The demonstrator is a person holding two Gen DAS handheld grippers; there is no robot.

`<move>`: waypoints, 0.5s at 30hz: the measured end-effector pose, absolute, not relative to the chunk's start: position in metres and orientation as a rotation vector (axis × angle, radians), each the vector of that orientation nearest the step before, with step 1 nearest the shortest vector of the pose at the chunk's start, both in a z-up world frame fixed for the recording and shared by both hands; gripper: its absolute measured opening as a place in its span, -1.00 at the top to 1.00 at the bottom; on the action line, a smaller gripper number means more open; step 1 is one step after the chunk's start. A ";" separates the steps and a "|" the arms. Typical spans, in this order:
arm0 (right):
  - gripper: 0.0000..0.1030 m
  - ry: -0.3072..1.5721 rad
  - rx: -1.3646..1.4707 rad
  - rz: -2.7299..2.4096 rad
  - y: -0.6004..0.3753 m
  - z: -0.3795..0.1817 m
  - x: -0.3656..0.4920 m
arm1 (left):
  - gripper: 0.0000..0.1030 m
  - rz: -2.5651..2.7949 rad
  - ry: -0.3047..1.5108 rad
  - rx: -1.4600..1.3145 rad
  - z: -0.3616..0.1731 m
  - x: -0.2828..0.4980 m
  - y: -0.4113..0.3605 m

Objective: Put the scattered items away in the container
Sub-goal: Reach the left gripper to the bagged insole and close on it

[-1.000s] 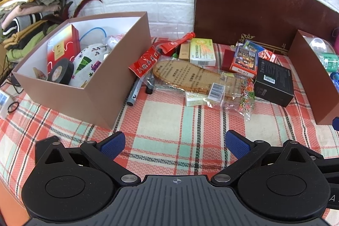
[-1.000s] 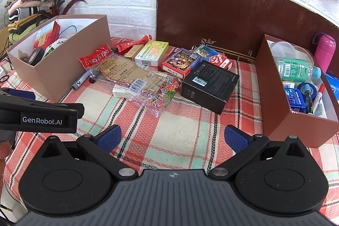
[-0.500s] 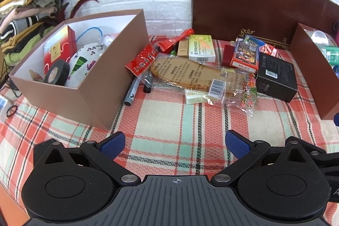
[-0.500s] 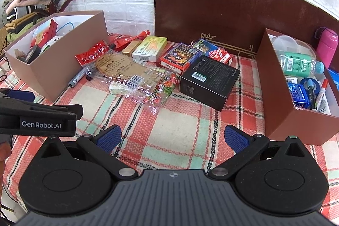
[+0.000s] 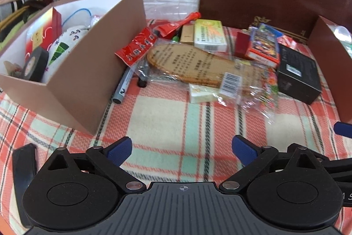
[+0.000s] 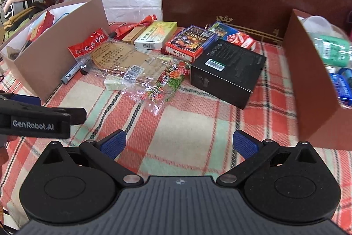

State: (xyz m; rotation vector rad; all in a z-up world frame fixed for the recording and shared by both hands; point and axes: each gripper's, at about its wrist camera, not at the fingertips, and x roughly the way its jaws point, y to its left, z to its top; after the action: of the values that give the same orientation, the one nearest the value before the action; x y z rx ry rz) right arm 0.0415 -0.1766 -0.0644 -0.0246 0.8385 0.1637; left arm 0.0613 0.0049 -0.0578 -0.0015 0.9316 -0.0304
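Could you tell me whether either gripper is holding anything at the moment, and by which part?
Nothing is held. The left gripper and the right gripper are both open above the plaid cloth, short of the scattered items.

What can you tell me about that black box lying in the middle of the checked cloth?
The black box is a flat, rectangular carton, apparently cardboard, matte with faint printing on its lid. A small white and green barcode sticker sits on top near one corner. It is closed and lies flat on the plaid cloth, turned at an angle. The red card box lies close behind it, and the flowery clear packet reaches its left side. Neither gripper touches it.
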 end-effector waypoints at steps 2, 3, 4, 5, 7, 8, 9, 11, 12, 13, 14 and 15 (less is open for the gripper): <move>-0.99 0.830 -0.021 0.176 -0.176 -0.071 0.052 | -0.89 -0.020 0.936 -0.014 -0.061 0.073 0.009; -0.99 0.821 -0.024 0.183 -0.176 -0.073 0.056 | -0.82 -0.019 0.939 -0.018 -0.063 0.081 0.011; -0.99 0.812 -0.029 0.191 -0.175 -0.076 0.061 | -0.77 -0.018 0.942 -0.022 -0.064 0.088 0.012; -0.99 0.807 -0.031 0.198 -0.175 -0.078 0.066 | -0.74 -0.017 0.945 -0.027 -0.066 0.095 0.013; -0.95 0.807 -0.024 0.214 -0.175 -0.083 0.076 | -0.64 -0.024 0.947 -0.031 -0.069 0.108 0.013; -0.93 0.809 -0.016 0.224 -0.175 -0.085 0.081 | -0.62 -0.028 0.947 -0.032 -0.070 0.114 0.013; -0.88 0.810 -0.009 0.234 -0.175 -0.086 0.084 | -0.56 -0.033 0.947 -0.033 -0.071 0.121 0.012; -0.82 0.812 0.006 0.255 -0.174 -0.090 0.092 | -0.44 -0.043 0.947 -0.037 -0.074 0.132 0.012; -0.79 0.813 0.013 0.265 -0.174 -0.092 0.096 | -0.36 -0.047 0.947 -0.039 -0.075 0.137 0.011; -0.75 0.814 0.021 0.275 -0.174 -0.094 0.099 | -0.29 -0.056 0.949 -0.043 -0.076 0.142 0.011; -0.72 0.814 0.028 0.286 -0.174 -0.096 0.103 | -0.24 -0.069 0.955 -0.051 -0.078 0.146 0.011; -0.67 0.815 0.036 0.296 -0.173 -0.098 0.107 | -0.12 -0.083 0.962 -0.060 -0.080 0.151 0.012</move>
State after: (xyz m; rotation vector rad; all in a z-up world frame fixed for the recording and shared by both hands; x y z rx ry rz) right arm 0.1069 -0.1733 -0.0977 0.0357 0.8151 0.2959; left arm 0.1506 0.0116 -0.0799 -0.0600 0.9623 -0.0826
